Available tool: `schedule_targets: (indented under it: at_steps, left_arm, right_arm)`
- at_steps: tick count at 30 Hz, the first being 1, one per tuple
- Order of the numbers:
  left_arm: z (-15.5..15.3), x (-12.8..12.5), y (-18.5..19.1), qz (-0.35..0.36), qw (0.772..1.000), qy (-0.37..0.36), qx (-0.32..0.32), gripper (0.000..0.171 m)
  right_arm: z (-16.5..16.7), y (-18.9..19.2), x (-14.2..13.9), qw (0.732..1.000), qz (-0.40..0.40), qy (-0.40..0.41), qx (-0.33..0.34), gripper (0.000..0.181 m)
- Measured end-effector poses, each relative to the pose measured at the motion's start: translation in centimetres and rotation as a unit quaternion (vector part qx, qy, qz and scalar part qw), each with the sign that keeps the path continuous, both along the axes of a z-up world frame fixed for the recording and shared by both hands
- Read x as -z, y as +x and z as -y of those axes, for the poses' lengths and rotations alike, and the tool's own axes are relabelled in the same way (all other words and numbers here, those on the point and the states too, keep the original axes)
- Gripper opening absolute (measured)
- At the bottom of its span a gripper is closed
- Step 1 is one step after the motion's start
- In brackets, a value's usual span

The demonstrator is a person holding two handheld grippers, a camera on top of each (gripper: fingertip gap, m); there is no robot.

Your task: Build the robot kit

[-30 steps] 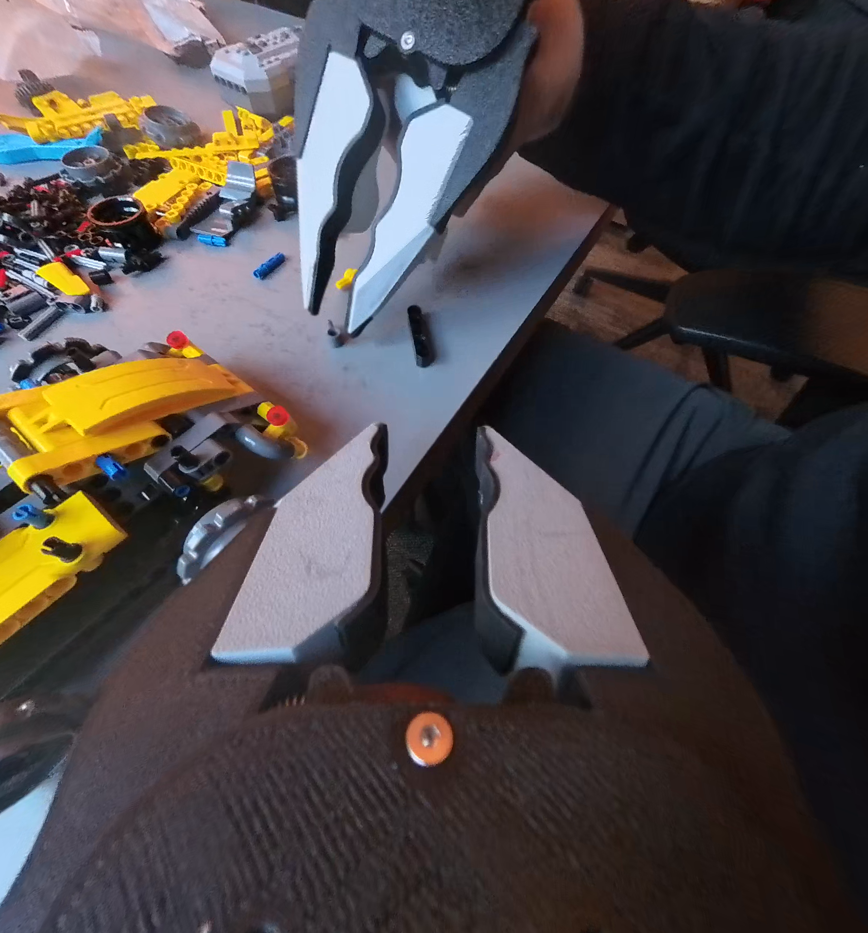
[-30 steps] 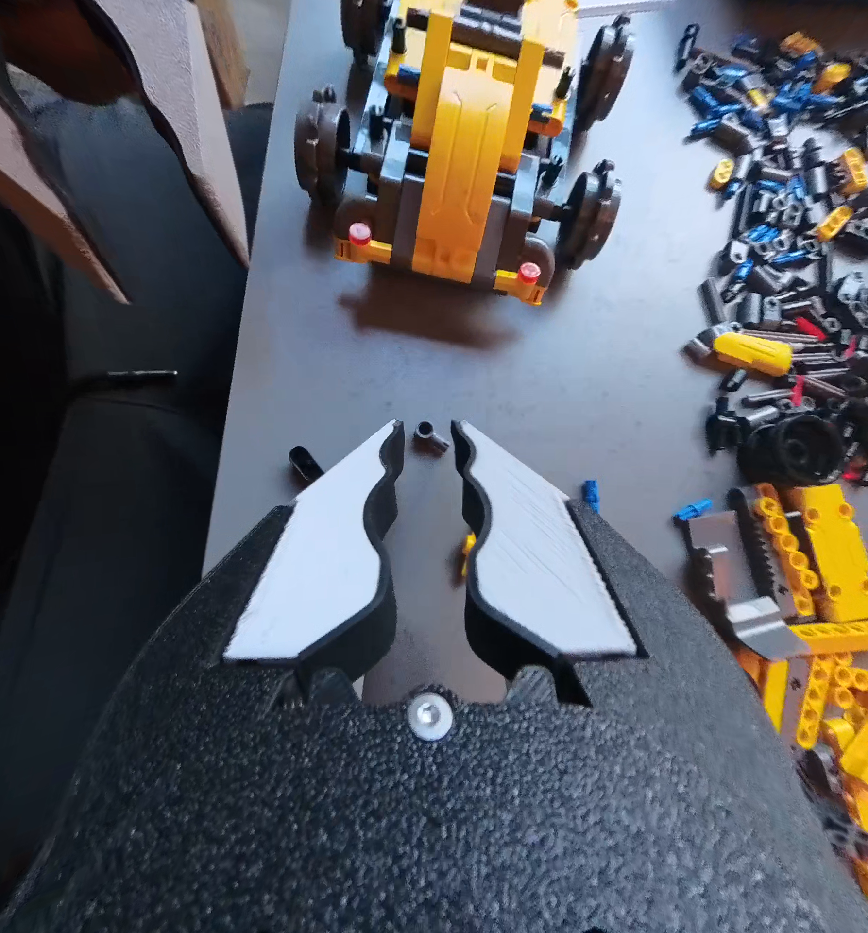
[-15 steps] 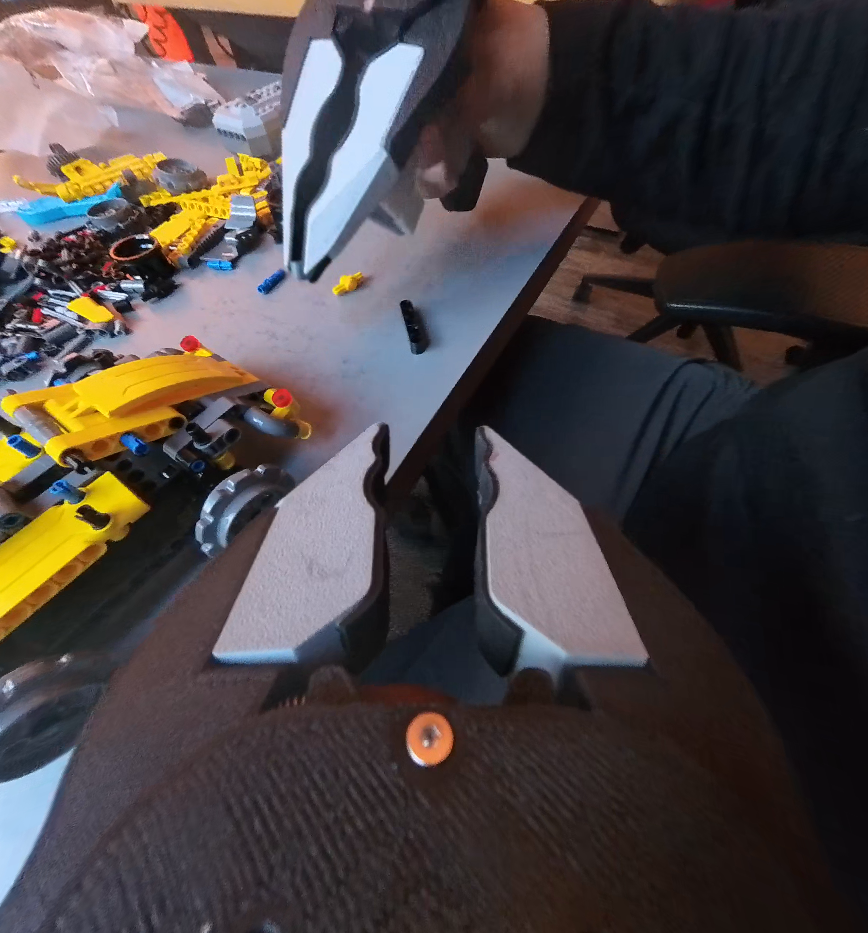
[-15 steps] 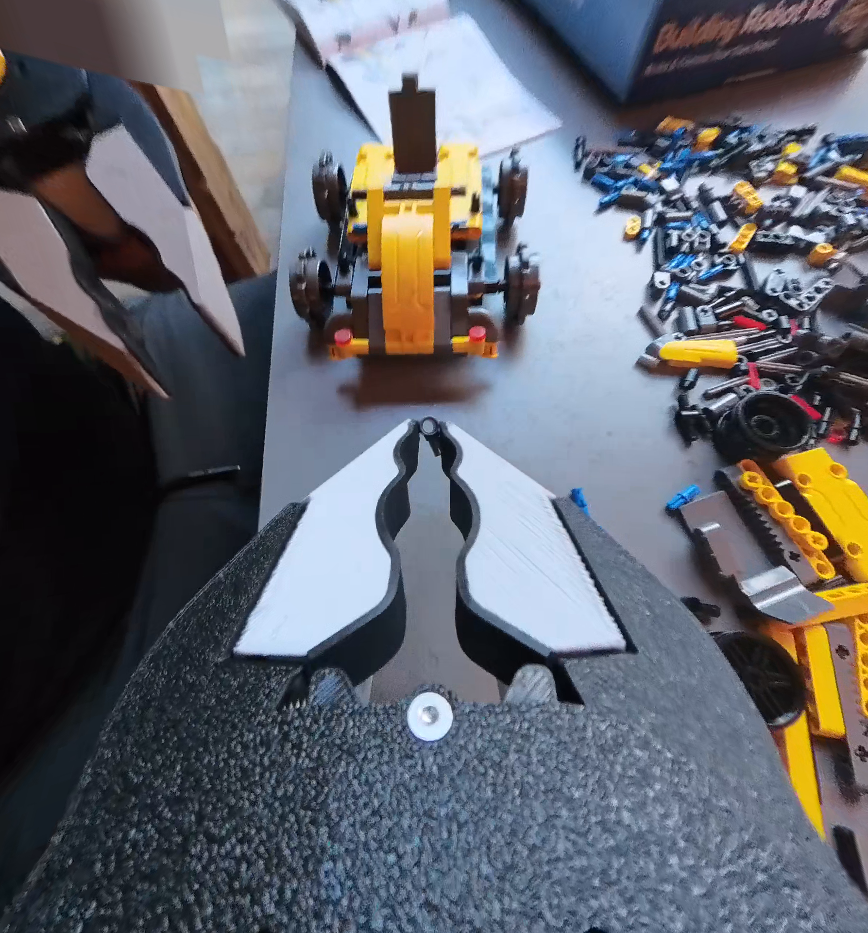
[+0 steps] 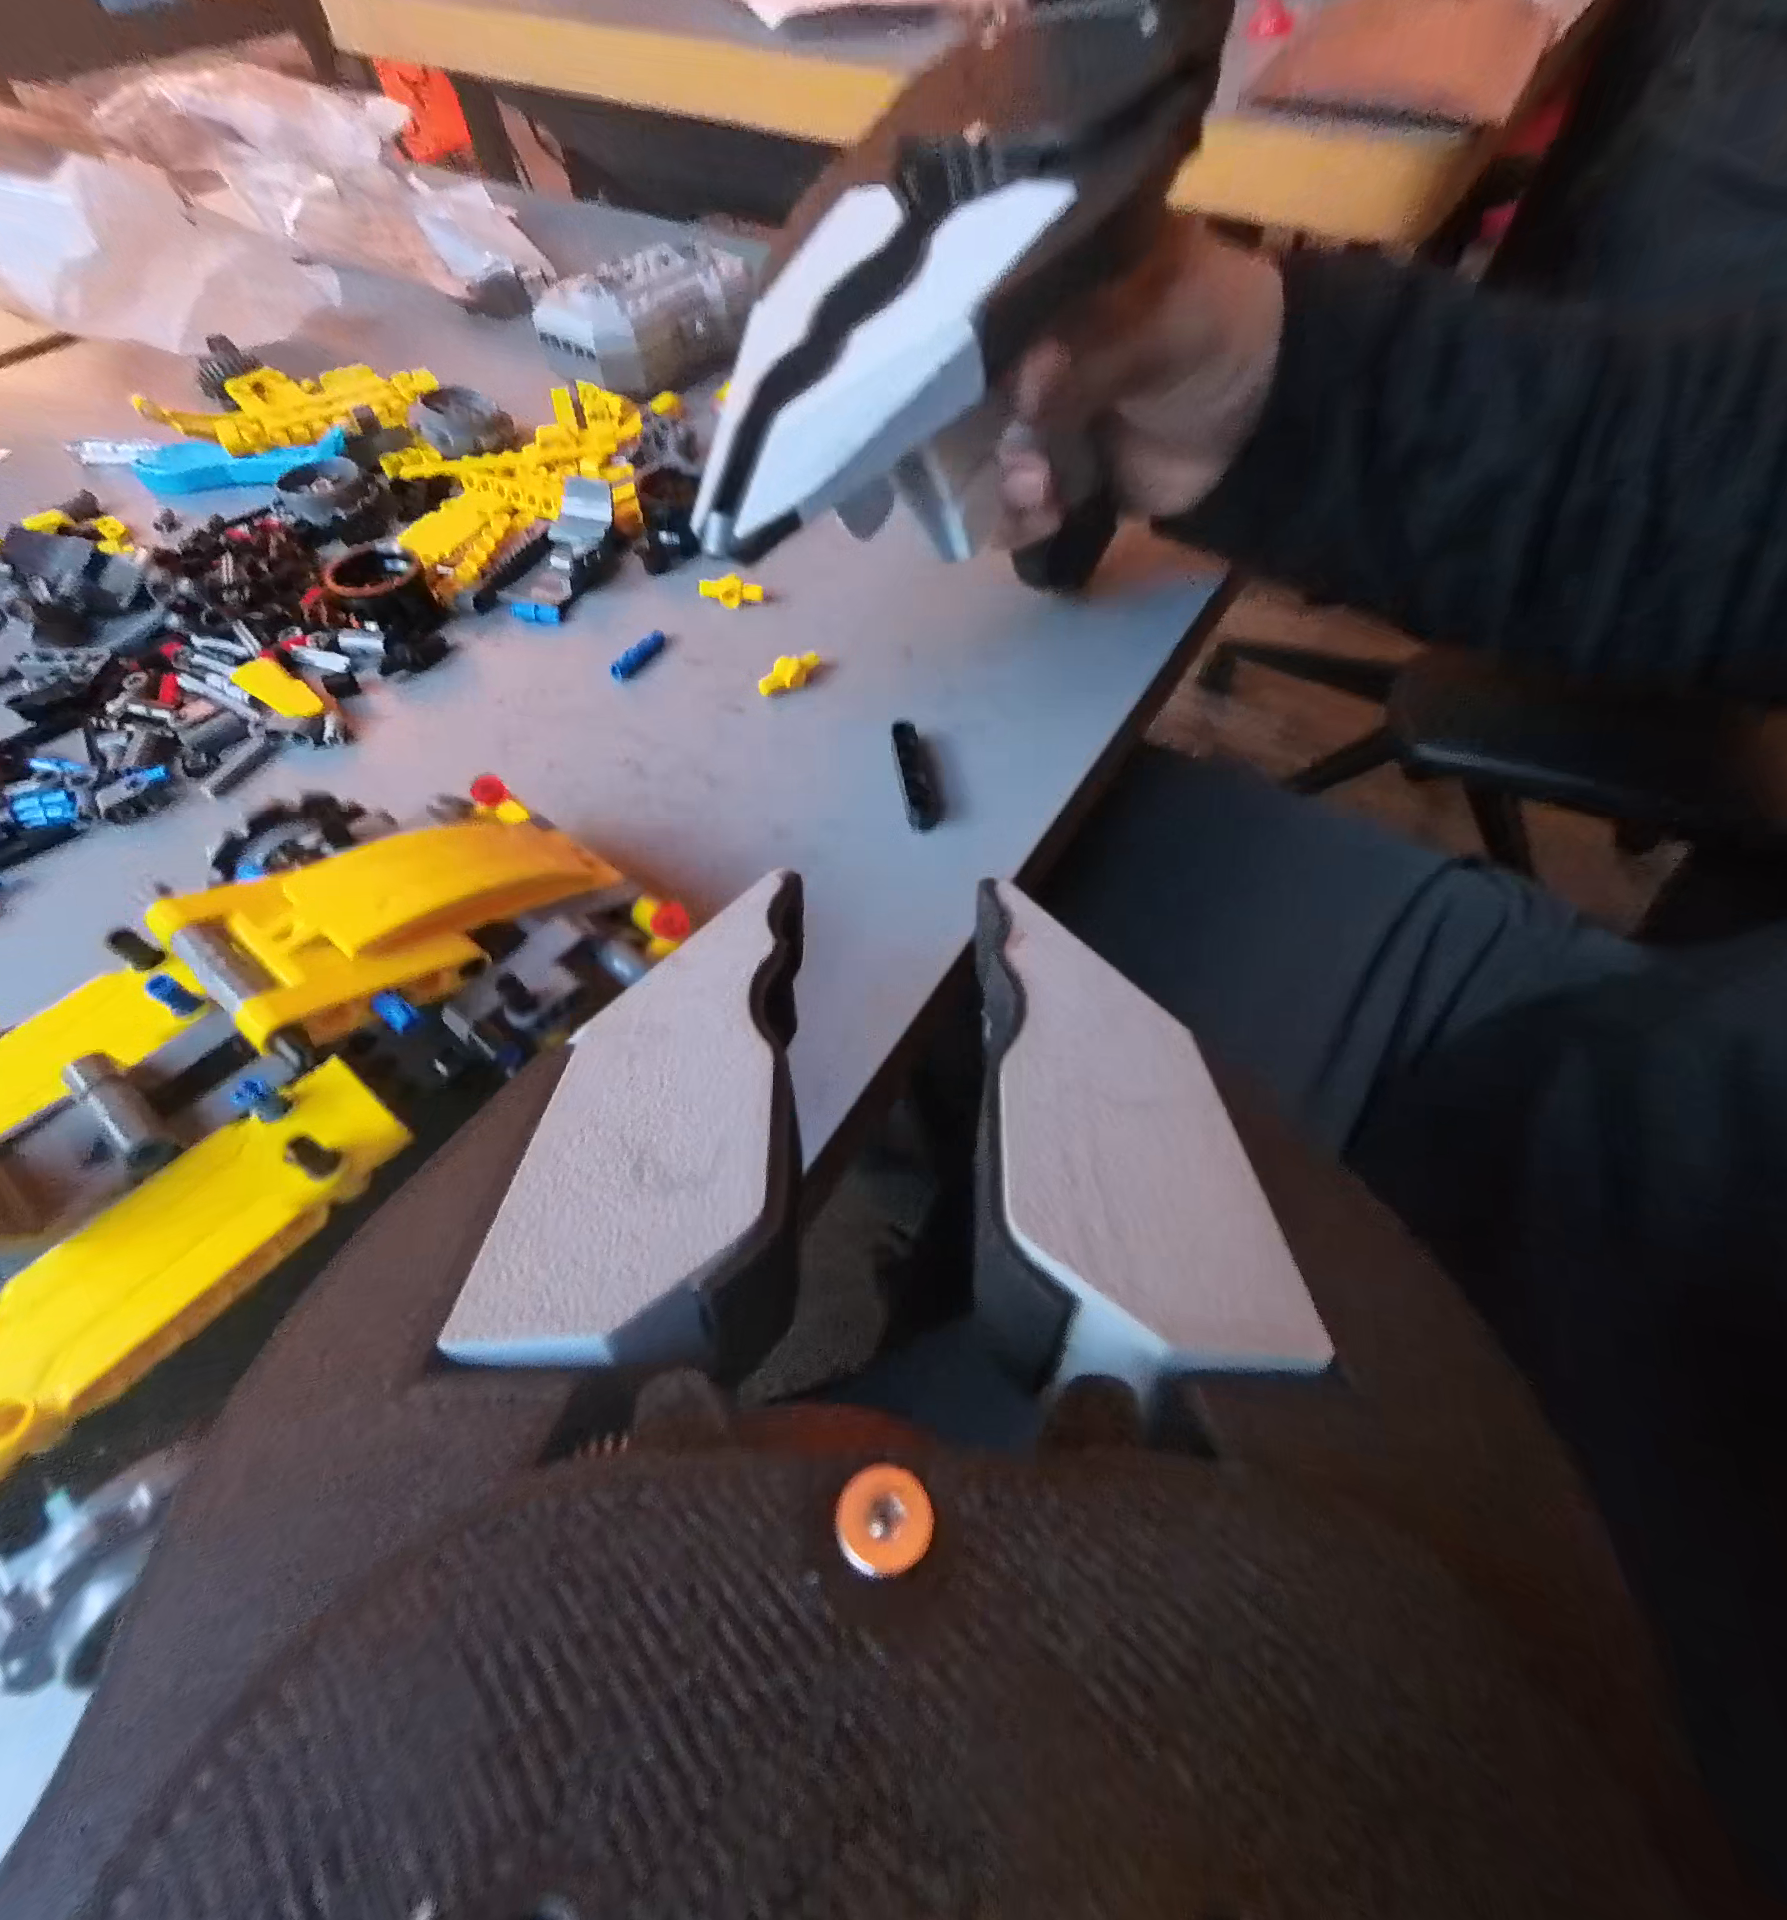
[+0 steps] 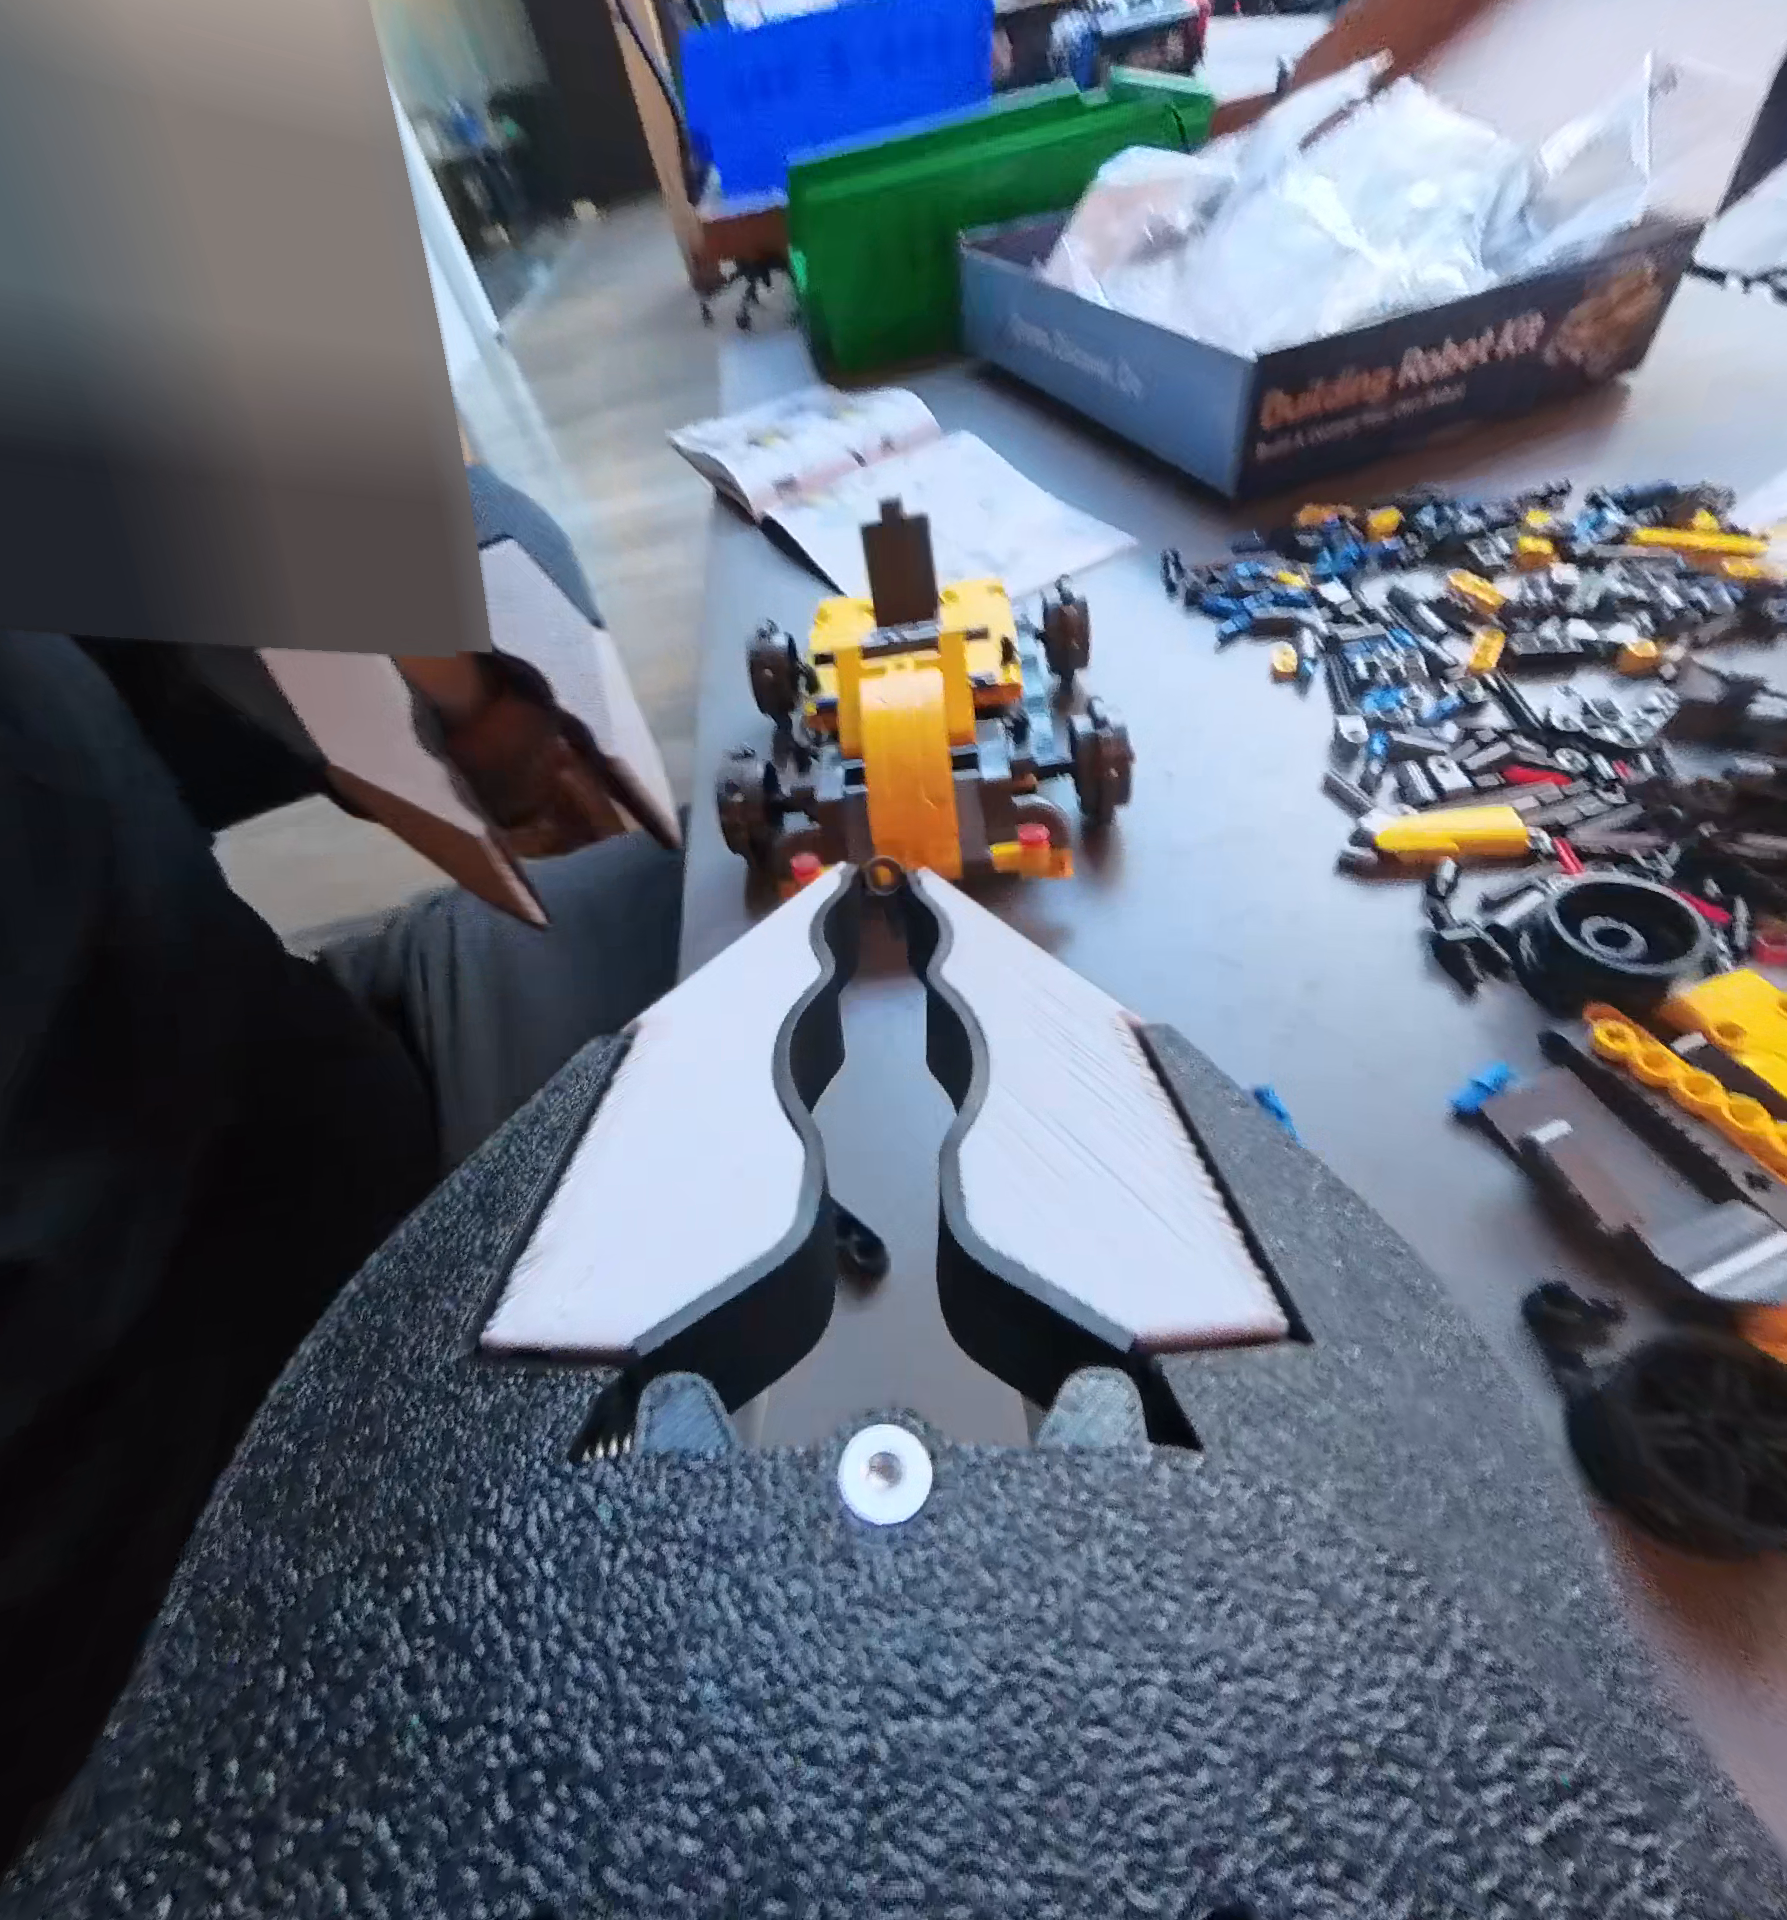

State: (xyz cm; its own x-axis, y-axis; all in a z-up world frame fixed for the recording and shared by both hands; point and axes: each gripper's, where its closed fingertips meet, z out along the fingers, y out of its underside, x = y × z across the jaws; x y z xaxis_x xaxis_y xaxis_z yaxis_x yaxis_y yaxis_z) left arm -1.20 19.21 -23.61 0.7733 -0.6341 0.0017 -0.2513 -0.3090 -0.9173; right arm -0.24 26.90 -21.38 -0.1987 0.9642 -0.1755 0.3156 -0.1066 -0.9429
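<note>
My right gripper is shut on a small dark grey bush piece pinched at its fingertips, lifted above the grey table. It also shows in the left wrist view, raised over the parts pile. A yellow and black toy car stands just beyond the held piece. My left gripper is open and empty, over the table's near edge, beside the car's yellow front. A black beam lies on the table ahead of it.
Loose yellow, black and blue parts cover the table's right side. A black wheel, an open booklet, a dark box with plastic bags and a green bin stand further off. The person's legs are beside the table edge. The left gripper's tips are roughly 9 centimeters from the right gripper's.
My right gripper closed on the small grey piece on the table, lifted it and tilted up toward the car. My left gripper stayed open and shifted slightly.
</note>
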Motion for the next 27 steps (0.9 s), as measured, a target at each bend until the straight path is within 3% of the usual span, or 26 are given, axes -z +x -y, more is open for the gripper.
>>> schedule_targets:
  at_steps: [4,10,13,16,18,21,27]
  left_arm:
    - [-1.4,-2.1,0.6,0.014,1.000,0.016,-0.001,0.026]
    - [-3.5,-2.6,1.4,-0.020,0.999,0.032,-0.004,0.023]
    - [-3.7,-3.2,2.7,0.000,0.999,0.032,0.031,0.020]
    - [-3.2,-4.7,4.0,0.045,0.995,0.053,0.067,0.019]
    - [-4.1,-6.1,3.1,0.055,0.994,0.095,0.029,0.020]
    - [-4.8,-7.3,2.1,-0.010,0.984,0.175,-0.010,0.025]
    - [-5.4,-7.0,2.4,-0.118,0.963,0.244,-0.004,0.022]
  right_arm:
    - [1.5,-0.1,-1.2,0.999,-0.030,-0.002,-0.024,0.007]
    - [2.9,1.0,-1.5,0.998,-0.036,-0.004,-0.046,0.007]
    - [4.0,1.2,-2.8,0.995,-0.070,-0.031,-0.059,0.006]
    - [3.9,1.2,-5.1,0.982,-0.137,-0.122,-0.052,0.007]
    - [2.8,0.9,-5.7,0.962,-0.153,-0.226,-0.027,0.007]
    - [2.1,0.6,-5.9,0.929,-0.161,-0.333,-0.013,0.007]
    - [2.9,0.0,-5.6,0.902,-0.144,-0.407,-0.027,0.007]
